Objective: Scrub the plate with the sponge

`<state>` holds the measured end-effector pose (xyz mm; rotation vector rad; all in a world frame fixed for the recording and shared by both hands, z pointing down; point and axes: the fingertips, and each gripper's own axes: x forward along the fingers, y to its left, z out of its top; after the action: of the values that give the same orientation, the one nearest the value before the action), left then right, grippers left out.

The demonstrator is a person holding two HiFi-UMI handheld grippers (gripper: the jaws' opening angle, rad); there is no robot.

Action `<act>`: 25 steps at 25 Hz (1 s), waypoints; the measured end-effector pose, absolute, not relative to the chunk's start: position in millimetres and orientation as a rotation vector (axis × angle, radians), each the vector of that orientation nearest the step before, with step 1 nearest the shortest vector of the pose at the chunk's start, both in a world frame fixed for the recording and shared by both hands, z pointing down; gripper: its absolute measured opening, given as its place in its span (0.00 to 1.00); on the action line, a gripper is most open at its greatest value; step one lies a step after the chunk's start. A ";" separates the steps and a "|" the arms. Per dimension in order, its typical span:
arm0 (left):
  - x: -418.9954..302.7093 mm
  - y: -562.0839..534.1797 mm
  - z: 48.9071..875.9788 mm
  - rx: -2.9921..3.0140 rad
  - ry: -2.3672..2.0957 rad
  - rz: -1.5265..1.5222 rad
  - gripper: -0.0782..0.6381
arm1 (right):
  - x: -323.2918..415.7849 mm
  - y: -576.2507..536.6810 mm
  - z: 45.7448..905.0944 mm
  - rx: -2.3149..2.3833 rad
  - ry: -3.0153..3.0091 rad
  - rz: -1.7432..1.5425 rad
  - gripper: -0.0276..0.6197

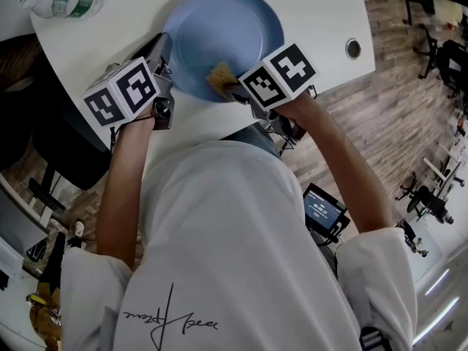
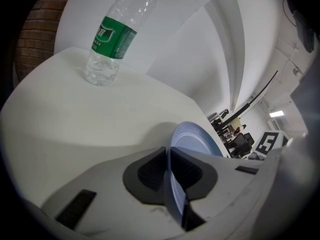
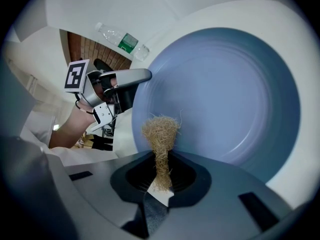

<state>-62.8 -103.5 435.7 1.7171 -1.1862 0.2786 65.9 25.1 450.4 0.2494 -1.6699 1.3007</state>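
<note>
A round blue plate (image 1: 227, 31) lies on the white table (image 1: 322, 20). My left gripper (image 1: 167, 63) is shut on the plate's left rim; in the left gripper view the plate (image 2: 192, 139) runs edge-on between the jaws of the left gripper (image 2: 170, 174). My right gripper (image 1: 232, 88) is shut on a tan fibrous sponge (image 1: 218, 74) that rests on the plate's near rim. In the right gripper view the sponge (image 3: 161, 134) sticks up from the right gripper (image 3: 161, 179) against the plate (image 3: 225, 94), with the left gripper (image 3: 127, 81) at the plate's left edge.
A clear water bottle (image 1: 62, 2) with a green label lies at the table's far left; it also shows as the bottle (image 2: 112, 39) and the bottle (image 3: 122, 40). A round grommet (image 1: 353, 48) sits near the table's right edge. Wood floor and office chairs lie to the right.
</note>
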 end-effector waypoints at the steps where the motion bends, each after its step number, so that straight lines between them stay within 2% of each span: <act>1: -63.5 -103.3 435.8 1.717 -1.185 0.279 0.15 | 66.7 24.8 450.8 0.249 -1.668 1.292 0.10; 25: -60.1 -101.3 437.3 1.715 -1.185 0.288 0.15 | 102.0 7.4 456.2 0.290 -1.652 1.138 0.10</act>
<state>-60.1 -101.3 437.3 1.7147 -1.1855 0.2876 102.0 7.4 456.2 0.2900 -1.6524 1.1376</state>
